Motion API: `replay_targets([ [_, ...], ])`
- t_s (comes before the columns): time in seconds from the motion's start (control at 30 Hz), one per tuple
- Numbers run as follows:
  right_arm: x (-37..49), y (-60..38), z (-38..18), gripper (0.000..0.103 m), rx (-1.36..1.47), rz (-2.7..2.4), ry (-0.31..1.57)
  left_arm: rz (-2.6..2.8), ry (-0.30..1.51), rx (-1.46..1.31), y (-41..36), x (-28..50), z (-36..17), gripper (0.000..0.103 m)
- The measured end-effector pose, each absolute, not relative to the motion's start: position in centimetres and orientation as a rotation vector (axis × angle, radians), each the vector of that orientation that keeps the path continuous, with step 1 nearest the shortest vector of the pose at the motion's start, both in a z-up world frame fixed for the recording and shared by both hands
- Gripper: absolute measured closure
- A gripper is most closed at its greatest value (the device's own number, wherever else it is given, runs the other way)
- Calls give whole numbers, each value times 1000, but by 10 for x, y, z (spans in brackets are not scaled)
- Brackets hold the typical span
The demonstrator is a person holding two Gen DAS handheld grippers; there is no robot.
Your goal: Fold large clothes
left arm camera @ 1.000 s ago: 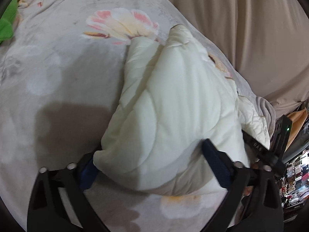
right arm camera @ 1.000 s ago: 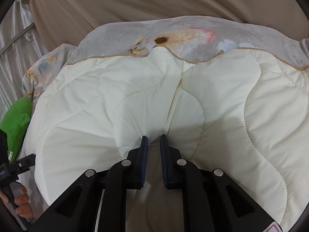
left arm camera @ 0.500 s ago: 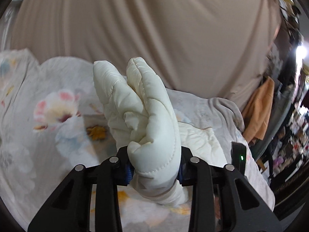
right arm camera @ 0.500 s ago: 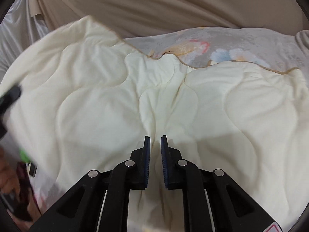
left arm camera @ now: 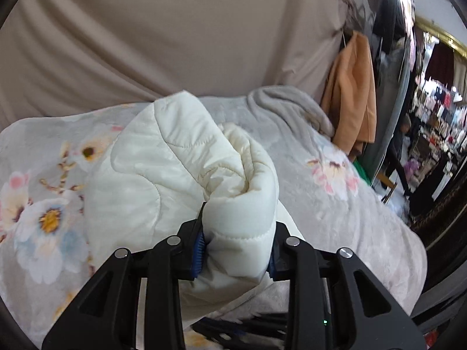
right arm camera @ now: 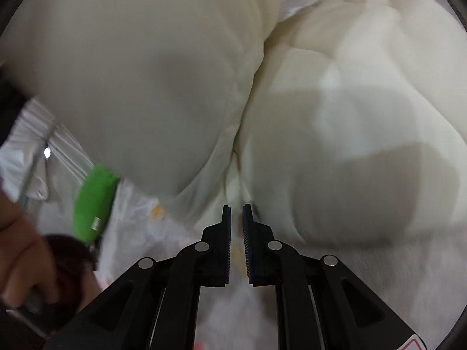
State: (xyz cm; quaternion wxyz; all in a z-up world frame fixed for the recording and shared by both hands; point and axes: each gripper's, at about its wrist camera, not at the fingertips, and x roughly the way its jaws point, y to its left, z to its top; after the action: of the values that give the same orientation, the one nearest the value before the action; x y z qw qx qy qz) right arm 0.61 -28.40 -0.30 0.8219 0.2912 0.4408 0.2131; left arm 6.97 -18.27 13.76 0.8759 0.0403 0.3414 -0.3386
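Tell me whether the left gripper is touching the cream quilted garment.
Touching. The left wrist view shows the left gripper with both blue pads pressed into a bunched fold of the cream quilted garment.

This looks like a bedroom next to a shop. A bed cover with big flowers [left arm camera: 335, 192] lies under a soft grey blanket [left arm camera: 286, 105]. A tan curtain [left arm camera: 175, 35] hangs behind. An orange coat [left arm camera: 353, 93] hangs nearby. Far right are shelves full of small goods [left arm camera: 437, 122].
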Motion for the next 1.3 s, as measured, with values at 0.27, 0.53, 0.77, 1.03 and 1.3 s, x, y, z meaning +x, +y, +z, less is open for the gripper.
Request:
replay_targets([
  [0.27,-90,-372,-5,90,743,222,801,-678,786,241,-260,74,66,71],
  [0.53,-104,-402,51,63,681,110,632,-675,723,306,-264,48,58,41],
  [0.77,-91,-414,91,42,634,106,521,-622,630,288,-228,15,93,12],
  [1.03,-64,-403,102,24,634,154,552,-494,669,273,-180,13,91,7],
  [1.3,-10,-377,75,18,682,218,699,-365,822,292,-133,28,34,7],
])
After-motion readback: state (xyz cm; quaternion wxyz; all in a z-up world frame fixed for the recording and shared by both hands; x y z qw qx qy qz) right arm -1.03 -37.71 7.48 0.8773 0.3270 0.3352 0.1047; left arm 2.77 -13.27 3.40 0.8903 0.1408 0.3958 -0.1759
